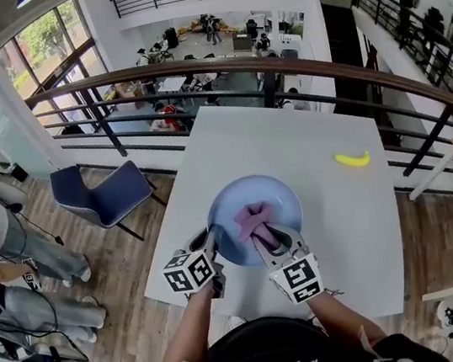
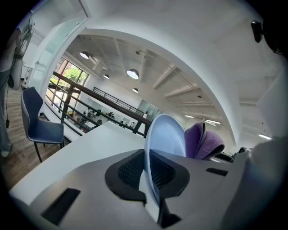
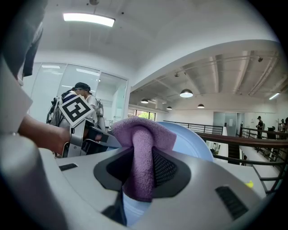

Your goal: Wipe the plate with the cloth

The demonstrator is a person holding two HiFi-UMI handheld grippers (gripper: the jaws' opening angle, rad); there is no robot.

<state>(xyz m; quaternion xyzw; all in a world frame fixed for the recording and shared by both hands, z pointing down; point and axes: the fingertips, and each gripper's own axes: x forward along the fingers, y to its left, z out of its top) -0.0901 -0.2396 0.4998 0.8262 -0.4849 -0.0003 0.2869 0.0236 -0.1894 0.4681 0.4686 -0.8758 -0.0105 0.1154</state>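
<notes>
A light blue plate (image 1: 273,196) is held up off the white table (image 1: 288,136). My left gripper (image 1: 213,253) is shut on the plate's left rim. In the left gripper view the rim (image 2: 163,137) stands on edge between the pads of that gripper (image 2: 150,170), with the purple cloth (image 2: 204,141) behind it. My right gripper (image 1: 262,236) is shut on the folded purple cloth (image 1: 252,218), which rests against the plate's face. In the right gripper view the cloth (image 3: 141,150) hangs between the pads in front of the plate (image 3: 195,143).
A yellow banana (image 1: 352,160) lies on the table at the far right. A blue chair (image 1: 105,195) stands left of the table. A curved railing (image 1: 293,63) runs behind the table. A person sits at the far left.
</notes>
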